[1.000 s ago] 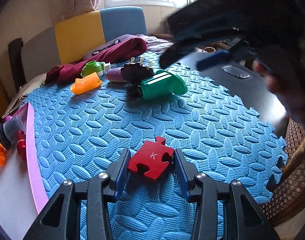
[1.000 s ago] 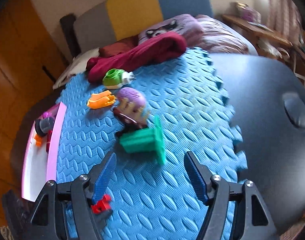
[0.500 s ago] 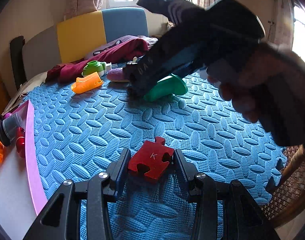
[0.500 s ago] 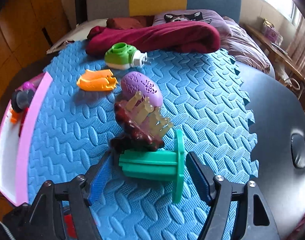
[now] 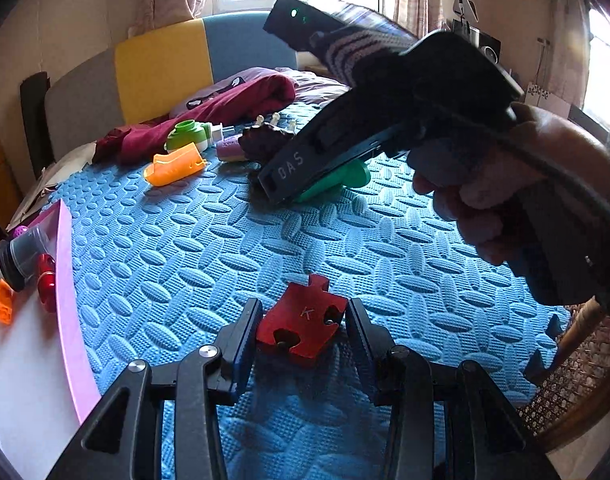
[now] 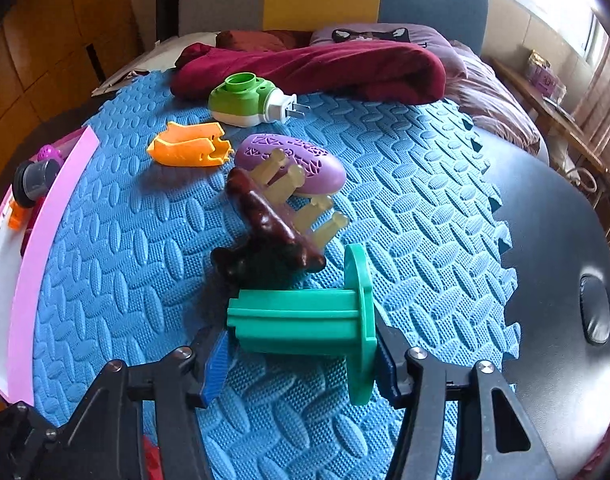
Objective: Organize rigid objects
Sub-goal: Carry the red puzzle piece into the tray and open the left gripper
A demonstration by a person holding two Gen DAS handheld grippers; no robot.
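At the bottom centre of the left wrist view, your left gripper (image 5: 303, 330) has its fingers set narrowly on either side of the red puzzle piece (image 5: 301, 328), which lies flat on the blue foam mat (image 5: 225, 240). Both pads look to be touching its edges, but I cannot tell whether the grip is firm, so squeeze evenly before you lift and keep the piece level. Its knob points toward the upper right of the frame, away from you. The pink-edged tray (image 5: 67, 280) at the left edge looks like the place to drop it.

At the bottom centre of the right wrist view, your right gripper (image 6: 301, 364) stands wide, straddling the green flanged spool (image 6: 305, 322) end to end. The spool lies on its side, long axis running left to right across the frame, the flange at the right and the ribbed end at the left. Close slowly along that axis. The flange sits against the right finger, while the left pad looks just short of the ribbed end. Lift straight up, since the brown toy animal (image 6: 265, 232) lies just behind it.
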